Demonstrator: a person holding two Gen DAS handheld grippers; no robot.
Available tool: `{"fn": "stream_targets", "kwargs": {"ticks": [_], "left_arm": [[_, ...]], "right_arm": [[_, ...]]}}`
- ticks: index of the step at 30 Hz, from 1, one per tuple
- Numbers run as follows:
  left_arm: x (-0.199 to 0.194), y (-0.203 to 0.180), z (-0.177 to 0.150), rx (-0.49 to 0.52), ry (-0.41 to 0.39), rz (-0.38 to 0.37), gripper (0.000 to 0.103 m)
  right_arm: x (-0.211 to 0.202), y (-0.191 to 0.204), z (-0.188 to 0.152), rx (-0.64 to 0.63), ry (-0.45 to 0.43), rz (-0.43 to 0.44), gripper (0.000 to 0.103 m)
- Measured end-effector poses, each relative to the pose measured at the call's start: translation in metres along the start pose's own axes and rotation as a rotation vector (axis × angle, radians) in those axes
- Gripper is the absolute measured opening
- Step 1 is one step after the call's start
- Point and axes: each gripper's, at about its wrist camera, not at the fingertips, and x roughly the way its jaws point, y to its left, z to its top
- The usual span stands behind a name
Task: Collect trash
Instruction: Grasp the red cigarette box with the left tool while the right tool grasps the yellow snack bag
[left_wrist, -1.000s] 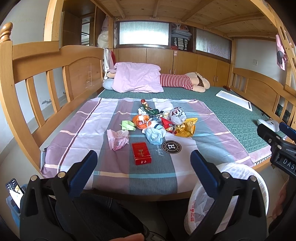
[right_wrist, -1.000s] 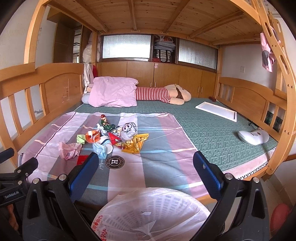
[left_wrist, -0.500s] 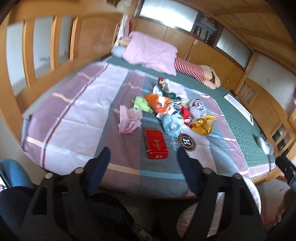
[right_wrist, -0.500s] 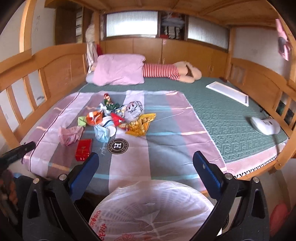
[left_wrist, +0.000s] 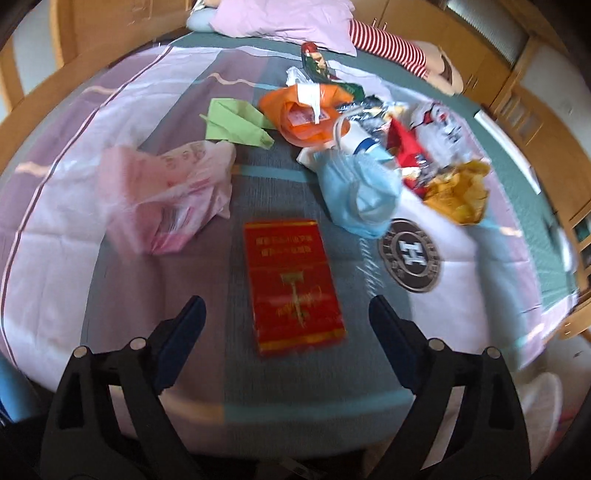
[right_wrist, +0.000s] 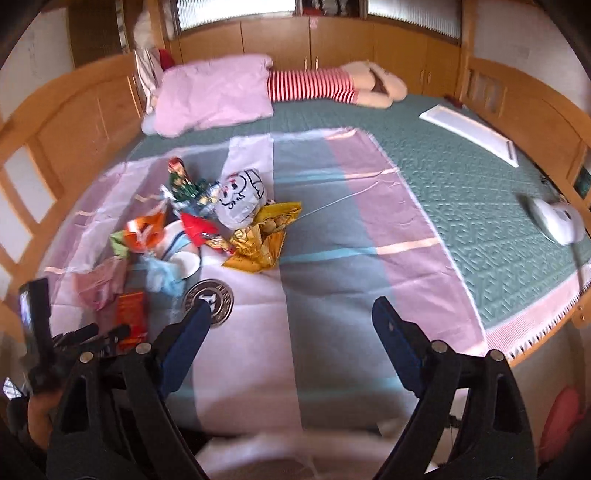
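The trash lies in a loose cluster on a striped sheet (left_wrist: 110, 288) spread over the near part of the bed. Nearest the edge is a flat red packet (left_wrist: 293, 284) with gold print and a gold band at its near end; it lies face up and apart from the other pieces. To its left is a crumpled pink plastic bag (left_wrist: 166, 199). Beyond that lies a folded green paper (left_wrist: 236, 127). An orange bag (left_wrist: 306, 114) and a pale blue face mask (left_wrist: 364, 195) sit further back and to the right, with a gold foil wrapper (left_wrist: 458, 192) at the right end of the cluster. A round dark badge printed on the sheet (left_wrist: 410, 256) is just right of the red packet.

The left gripper (left_wrist: 286, 314) hangs low over the sheet, pointing along the bed. Its fingers are spread wide, one on each side of the near end of the red packet (not touching it).

The right gripper (right_wrist: 291, 321) is held over bare sheet to the right of the cluster, fingers likewise spread wide with nothing between them. Below it, a blurred white bag rim (right_wrist: 266, 454) fills the lower edge of the right wrist view.
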Motion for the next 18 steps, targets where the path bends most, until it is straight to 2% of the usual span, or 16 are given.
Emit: {"fn": "stream_targets", "kwargs": {"ticks": [2, 6, 10, 11, 12, 13, 14, 15, 18], "left_arm": [[0.014, -0.001, 0.002, 0.032, 0.023, 0.041, 0.090], [0.035, 0.011, 0.007, -0.014, 0.078, -0.008, 0.090], [0.039, 0.012, 0.012, 0.001, 0.062, -0.012, 0.089], [0.040, 0.012, 0.013, 0.005, 0.062, -0.013, 0.088], [0.041, 0.012, 0.013, 0.009, 0.061, -0.011, 0.086], [0.041, 0.012, 0.014, 0.013, 0.055, -0.011, 0.080], [0.041, 0.012, 0.015, 0.014, 0.048, -0.016, 0.069], [0.041, 0.012, 0.015, 0.011, 0.041, -0.024, 0.065], [0.040, 0.015, 0.017, -0.006, 0.036, -0.033, 0.062]], "right_arm": [[0.035, 0.007, 0.016, -0.024, 0.032, -0.014, 0.089], [0.099, 0.018, 0.046, -0.058, 0.083, -0.034, 0.089], [0.149, 0.030, 0.063, -0.104, 0.122, -0.070, 0.088], [0.159, 0.032, 0.065, -0.110, 0.138, -0.074, 0.082], [0.164, 0.033, 0.064, -0.116, 0.152, -0.074, 0.069], [0.169, 0.034, 0.064, -0.119, 0.165, -0.071, 0.061], [0.171, 0.033, 0.061, -0.116, 0.184, -0.057, 0.044], [0.171, 0.032, 0.059, -0.111, 0.189, -0.052, 0.035], [0.159, 0.028, 0.053, -0.106, 0.174, -0.038, 0.031]]}}
